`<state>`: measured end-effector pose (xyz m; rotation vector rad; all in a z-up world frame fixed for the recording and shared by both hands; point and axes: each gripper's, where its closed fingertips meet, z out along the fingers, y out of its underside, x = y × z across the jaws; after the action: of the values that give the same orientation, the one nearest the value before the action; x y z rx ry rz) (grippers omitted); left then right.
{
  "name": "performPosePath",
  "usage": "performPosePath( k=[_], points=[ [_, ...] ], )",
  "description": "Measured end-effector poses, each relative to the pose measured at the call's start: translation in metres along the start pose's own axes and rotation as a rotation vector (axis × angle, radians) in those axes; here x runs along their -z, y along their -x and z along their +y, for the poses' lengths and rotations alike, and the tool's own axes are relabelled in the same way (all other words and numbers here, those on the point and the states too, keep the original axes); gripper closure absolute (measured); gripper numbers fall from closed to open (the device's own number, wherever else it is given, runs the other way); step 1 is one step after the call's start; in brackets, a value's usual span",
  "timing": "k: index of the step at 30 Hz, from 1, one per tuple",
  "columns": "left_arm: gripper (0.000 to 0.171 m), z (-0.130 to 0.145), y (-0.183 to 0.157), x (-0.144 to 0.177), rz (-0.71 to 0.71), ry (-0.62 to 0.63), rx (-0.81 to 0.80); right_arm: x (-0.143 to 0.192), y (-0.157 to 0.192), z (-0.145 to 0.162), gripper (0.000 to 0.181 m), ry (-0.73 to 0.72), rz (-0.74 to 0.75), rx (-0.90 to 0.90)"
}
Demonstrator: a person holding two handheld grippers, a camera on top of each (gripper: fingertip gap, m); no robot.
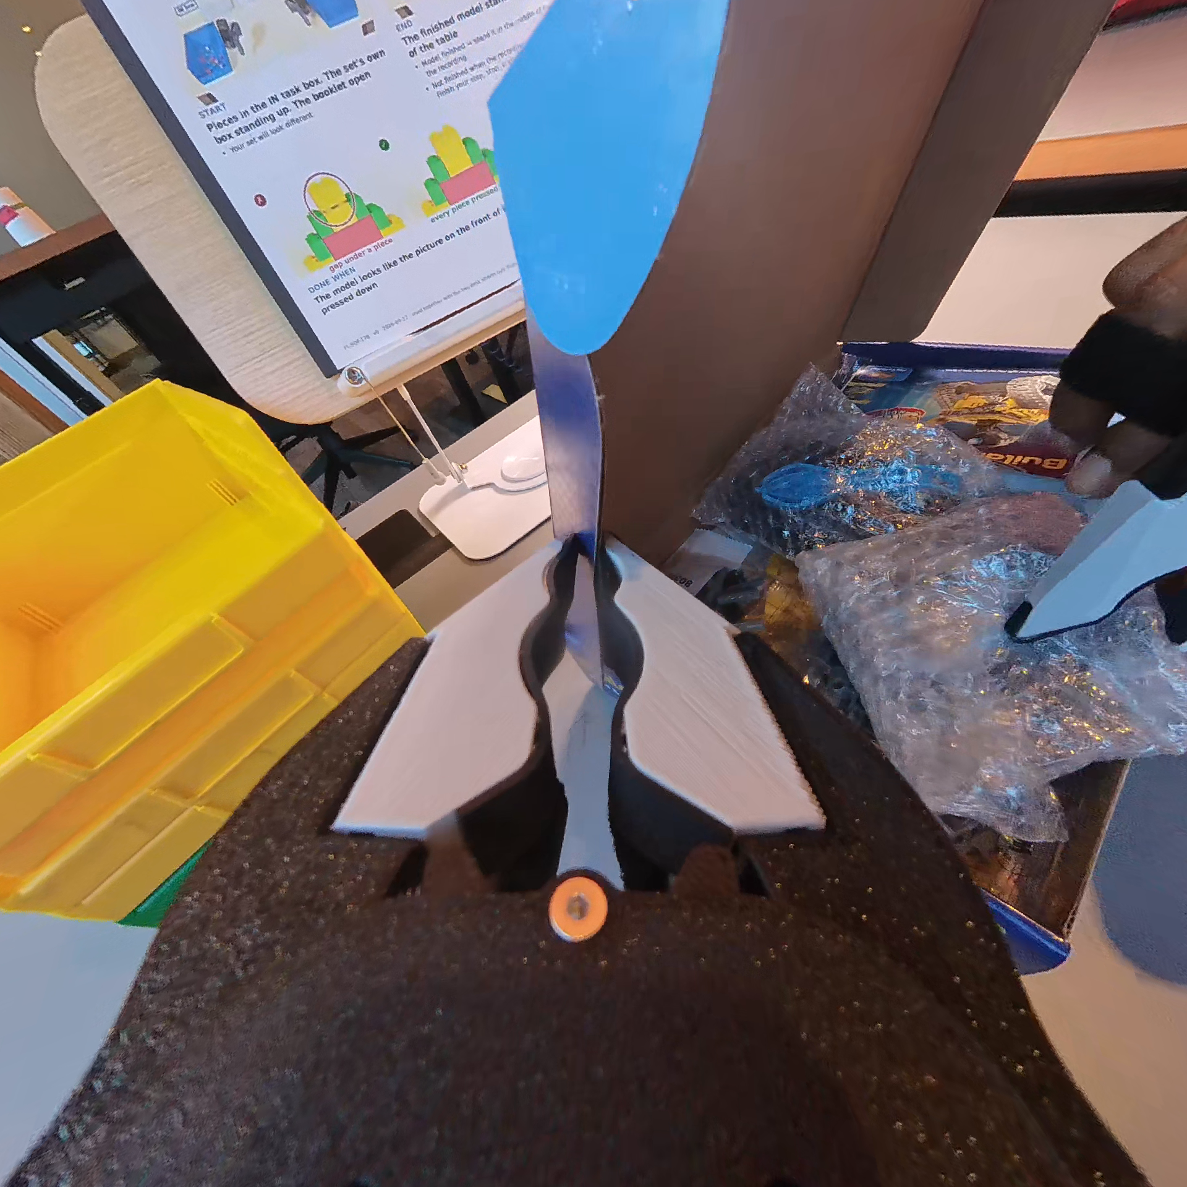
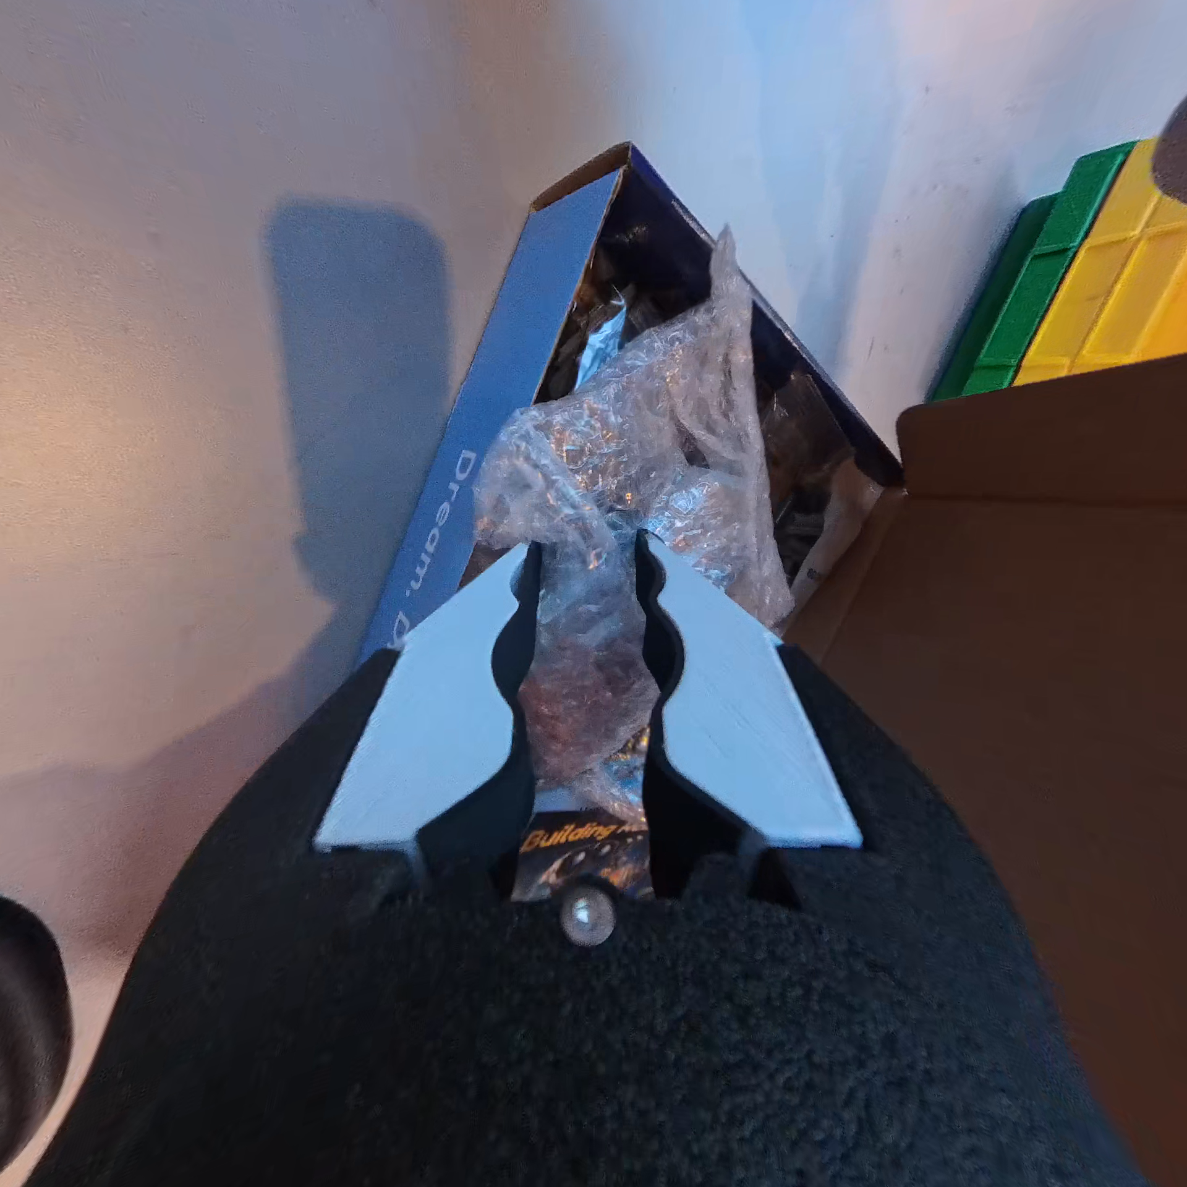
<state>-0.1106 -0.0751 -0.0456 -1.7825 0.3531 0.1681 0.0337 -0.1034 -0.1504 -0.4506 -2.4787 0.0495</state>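
On a white counter (image 2: 128, 449), the left gripper (image 1: 581, 565) clamped the box flap (image 1: 578, 462) open; right gripper (image 2: 588, 552) jaws closed around a bag (image 2: 597, 488).

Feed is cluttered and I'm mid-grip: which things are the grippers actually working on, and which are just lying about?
In hand:
left gripper, shut on box flap
right gripper, closed on plastic bag
blue box

Lying about:
yellow bin
green bin
instruction board
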Motion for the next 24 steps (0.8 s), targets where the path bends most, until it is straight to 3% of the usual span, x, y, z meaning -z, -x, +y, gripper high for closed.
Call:
performPosePath(
  k=[3, 5, 8, 11, 14, 18, 24],
  points=[
    [0.169, 0.001, 0.001, 0.000, -0.002, 0.008, -0.005, 0.002, -0.001, 0.002, 0.150, 0.024, 0.027, -0.010],
    [0.168, 0.001, 0.002, -0.001, 0.000, 0.007, 0.001, 0.011, -0.003, 0.001, 0.142, 0.026, -0.017, -0.140],
    [0.168, 0.001, 0.001, -0.001, 0.005, -0.003, 0.009, 0.024, -0.012, -0.005, 0.105, -0.040, -0.084, -0.296],
    [0.168, 0.001, 0.001, -0.001, 0.009, -0.001, 0.005, 0.021, -0.031, 0.010, 0.082, -0.027, -0.070, -0.243],
    [0.168, 0.001, 0.001, -0.001, 0.010, -0.002, 0.007, -0.006, -0.023, 0.019, 0.054, -0.027, -0.255, -0.342],
    [0.168, 0.002, 0.001, 0.000, 0.016, -0.006, 0.015, -0.030, -0.008, 0.020, 0.056, -0.049, -0.431, -0.422],
    [0.168, 0.002, 0.000, 0.000, 0.017, -0.019, 0.013, -0.011, -0.022, 0.011, 0.080, -0.177, -0.411, -0.601]
  ],
)
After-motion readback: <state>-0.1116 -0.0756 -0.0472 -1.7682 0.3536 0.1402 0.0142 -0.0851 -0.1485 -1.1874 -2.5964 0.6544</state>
